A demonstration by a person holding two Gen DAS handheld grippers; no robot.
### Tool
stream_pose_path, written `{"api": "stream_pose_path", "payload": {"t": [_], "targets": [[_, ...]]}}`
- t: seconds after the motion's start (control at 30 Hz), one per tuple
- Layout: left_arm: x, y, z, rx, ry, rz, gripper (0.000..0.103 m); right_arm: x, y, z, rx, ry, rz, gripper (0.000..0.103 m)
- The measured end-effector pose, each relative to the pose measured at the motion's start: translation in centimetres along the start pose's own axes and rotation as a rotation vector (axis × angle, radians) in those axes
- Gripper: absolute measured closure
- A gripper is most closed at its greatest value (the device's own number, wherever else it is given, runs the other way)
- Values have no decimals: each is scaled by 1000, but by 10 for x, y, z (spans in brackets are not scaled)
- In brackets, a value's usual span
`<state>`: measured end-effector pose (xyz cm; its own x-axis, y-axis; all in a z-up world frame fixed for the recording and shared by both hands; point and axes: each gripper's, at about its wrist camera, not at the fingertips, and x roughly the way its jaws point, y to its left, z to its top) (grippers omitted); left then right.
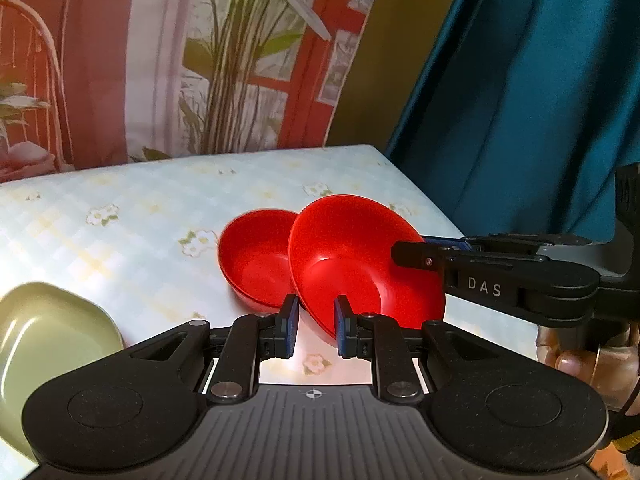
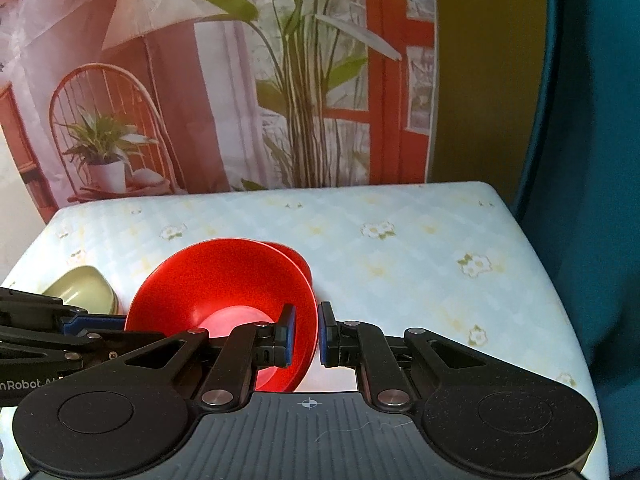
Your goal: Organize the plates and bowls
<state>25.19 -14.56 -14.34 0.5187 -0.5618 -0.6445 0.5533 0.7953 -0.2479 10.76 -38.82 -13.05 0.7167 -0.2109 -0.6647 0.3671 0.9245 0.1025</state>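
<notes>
Counter (image 2: 400, 248), covered in a pale flowered cloth, carries all the ware; a printed backdrop of plants and red frames stands behind it.

Near red bowl (image 1: 360, 256) is tilted steeply, its open side turned toward the left wrist camera, and is lifted off the cloth at its near edge. Far red bowl (image 1: 252, 256) sits upright on the counter just behind and beside it; their rims overlap in both views, but contact cannot be confirmed. Green dish (image 1: 52, 332) rests at the left edge, well apart from the red pair.

Right gripper (image 2: 307, 334) has its jaws clamped on the near bowl's rim, one pad inside the wall and one outside. Left gripper (image 1: 316, 332) has its jaws apart, straddling the lower rim of the same bowl; a firm pinch is not evident.

Step in hand, by judgement: nesting the near bowl into the far one. The next move calls for levelling the tilted bowl, centring it over the far bowl, lowering it until seated, then parting the right jaws. The left jaws should clear the rim first.
</notes>
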Motion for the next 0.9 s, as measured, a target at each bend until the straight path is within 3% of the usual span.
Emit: {"api": "stream_pose_path", "payload": {"t": [0.4,0.9], "targets": [[18,24,27,-32,-9,61,83,33,17,31,5,-39,35,92],[64,42,30,-55,50,64,83,85,13,32,-4,27,-3,92]]}}
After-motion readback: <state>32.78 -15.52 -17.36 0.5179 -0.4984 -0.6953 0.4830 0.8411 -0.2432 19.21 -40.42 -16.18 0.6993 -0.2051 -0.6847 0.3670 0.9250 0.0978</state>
